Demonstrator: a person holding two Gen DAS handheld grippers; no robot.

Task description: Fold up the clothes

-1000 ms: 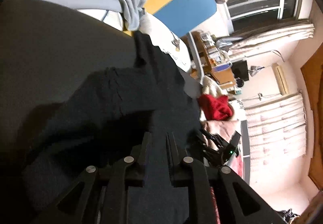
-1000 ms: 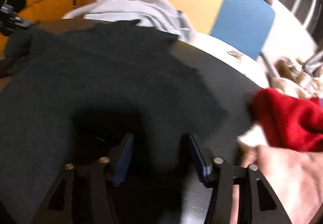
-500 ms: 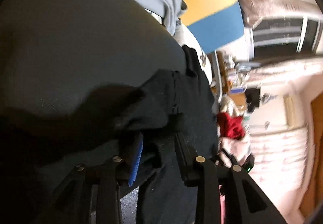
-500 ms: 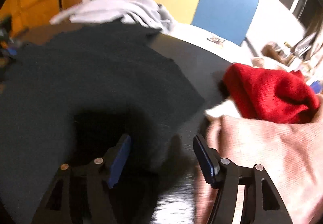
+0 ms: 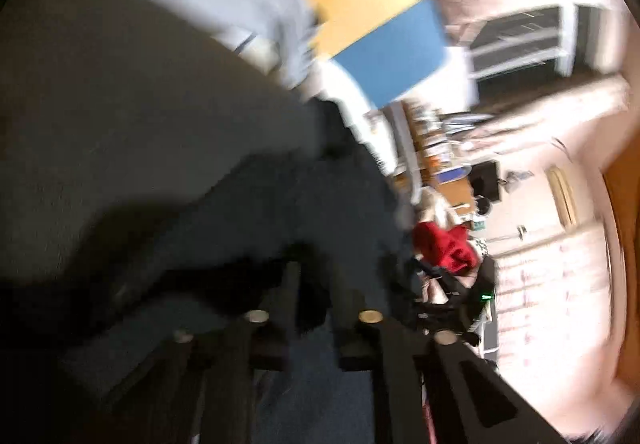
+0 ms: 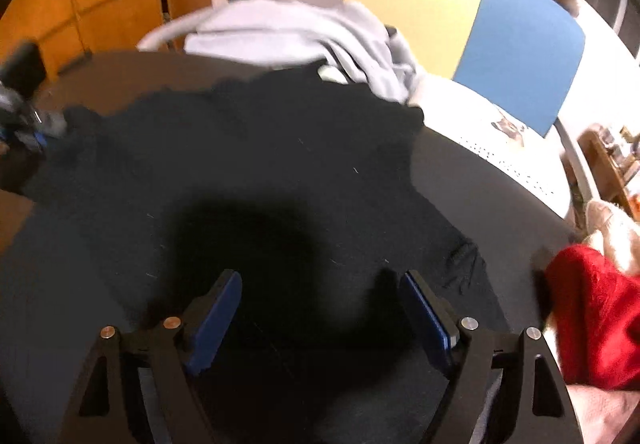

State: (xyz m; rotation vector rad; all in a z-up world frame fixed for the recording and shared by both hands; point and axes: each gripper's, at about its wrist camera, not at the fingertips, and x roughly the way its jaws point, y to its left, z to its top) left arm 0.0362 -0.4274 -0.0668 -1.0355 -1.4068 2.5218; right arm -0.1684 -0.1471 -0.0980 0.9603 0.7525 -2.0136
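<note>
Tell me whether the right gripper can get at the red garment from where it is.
Probably yes. The right gripper is open over the black garment, and the red garment lies just beside it with nothing between.

Lived-in home room, prob. a bedroom or study. Dark round desk (image 6: 480, 180) w/ clothes heaped on it: red knit (image 6: 592, 316), grey top (image 6: 304, 32). Yellow-and-blue panel (image 6: 472, 24) behind. Pale curtains (image 5: 544, 116) frame a dark window (image 5: 520, 40); cluttered wooden shelf (image 5: 440, 160) by the wall, orange wood panelling (image 6: 100, 4) at one side.
</note>
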